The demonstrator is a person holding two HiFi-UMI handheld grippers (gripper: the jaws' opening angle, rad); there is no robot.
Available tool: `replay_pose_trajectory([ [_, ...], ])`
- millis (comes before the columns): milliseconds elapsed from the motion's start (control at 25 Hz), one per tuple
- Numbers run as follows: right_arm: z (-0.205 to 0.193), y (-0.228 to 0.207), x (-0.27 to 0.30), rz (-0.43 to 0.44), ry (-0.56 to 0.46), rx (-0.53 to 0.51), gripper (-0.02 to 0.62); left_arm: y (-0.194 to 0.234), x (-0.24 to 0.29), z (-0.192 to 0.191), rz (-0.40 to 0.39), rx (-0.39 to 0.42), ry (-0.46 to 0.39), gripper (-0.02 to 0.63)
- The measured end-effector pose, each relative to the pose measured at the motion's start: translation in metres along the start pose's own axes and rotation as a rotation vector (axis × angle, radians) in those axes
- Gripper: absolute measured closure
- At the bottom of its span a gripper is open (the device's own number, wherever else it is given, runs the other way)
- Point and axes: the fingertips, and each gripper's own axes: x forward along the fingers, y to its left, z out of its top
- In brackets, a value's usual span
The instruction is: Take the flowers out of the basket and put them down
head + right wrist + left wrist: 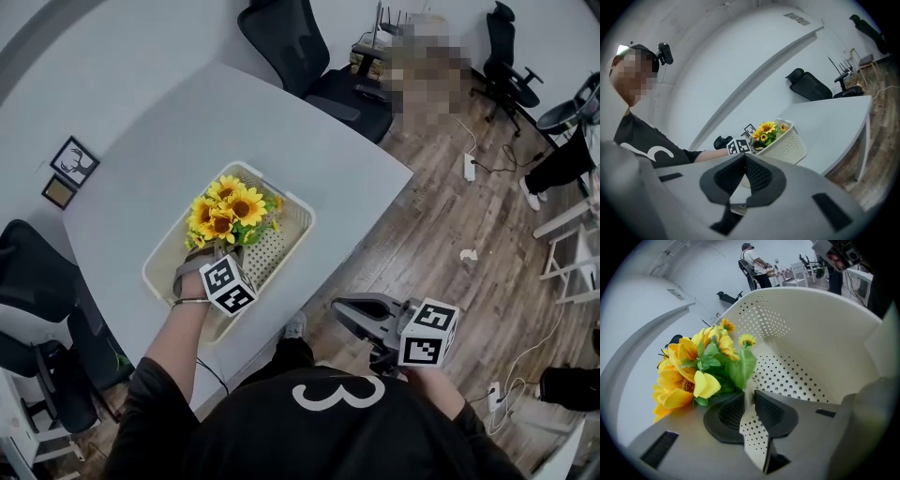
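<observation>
Only left gripper view shows claw (749, 395) pinching flowers (701, 373).

Two small framed pictures (74, 160) sit near a grey table (281, 131), black office chairs (281, 39) beyond.

The room was bright, with soft, even light that came, it seemed, from above. The head view was sharp all over, and shadows around the left gripper (197, 261), inside the basket (292, 199), were pale. Both gripper views were round wide-angle pictures with black corners, and lines far from the jaws bent strongly. Just beyond the left jaws the flowers (693, 376) were sharp and vivid, while the grey body nearest the lens was soft. Up and left of the right gripper (743, 156), a mosaic patch covered part of the picture.
</observation>
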Motion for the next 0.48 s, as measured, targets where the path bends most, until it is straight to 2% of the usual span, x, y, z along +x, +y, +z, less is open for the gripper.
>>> replay_pose_trajectory([
  [160,-0.006,0.008,-0.009,0.001,0.007,-0.014,0.588,0.005,-0.013,0.002,0.048,-0.031,-0.013,0.531],
  [480,-0.008,0.036,-0.023,0.024,0.008,-0.065,0.588,0.023,-0.065,0.022,0.158,-0.043,-0.071,0.531],
])
